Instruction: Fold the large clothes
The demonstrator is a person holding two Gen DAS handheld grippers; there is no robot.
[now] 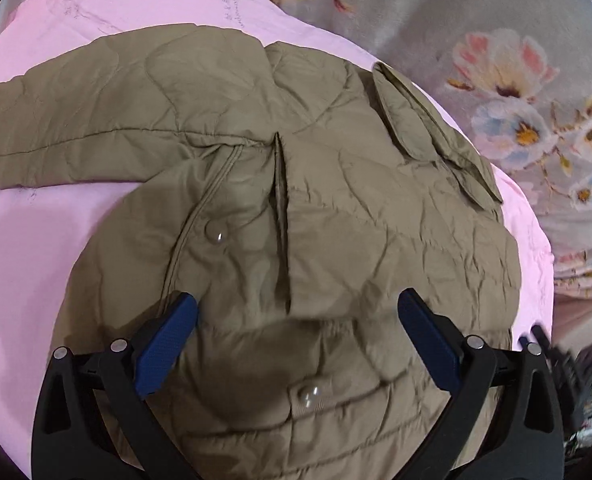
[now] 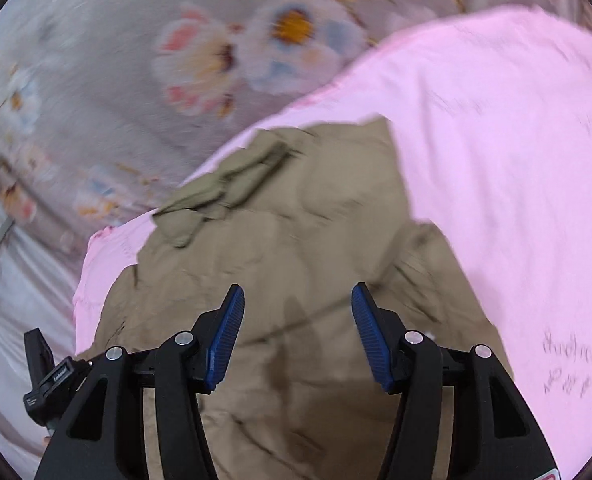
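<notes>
A khaki quilted jacket (image 1: 296, 184) with snap buttons lies spread on a pink sheet (image 1: 35, 240); one sleeve (image 1: 55, 120) runs out to the left. My left gripper (image 1: 298, 300) is open just above the jacket's front, blue pads either side of the placket, holding nothing. In the right wrist view, which is blurred, the same jacket (image 2: 296, 240) lies below my right gripper (image 2: 298, 292), which is open and empty above the fabric. The jacket's collar (image 2: 231, 176) lies toward the far left edge of the sheet.
The pink sheet (image 2: 516, 160) lies on a grey floral bedspread (image 1: 516, 80), which also shows in the right wrist view (image 2: 135, 80). A black device (image 2: 43, 376) sits at the lower left. Dark clutter (image 1: 588, 380) lies off the bed at the right.
</notes>
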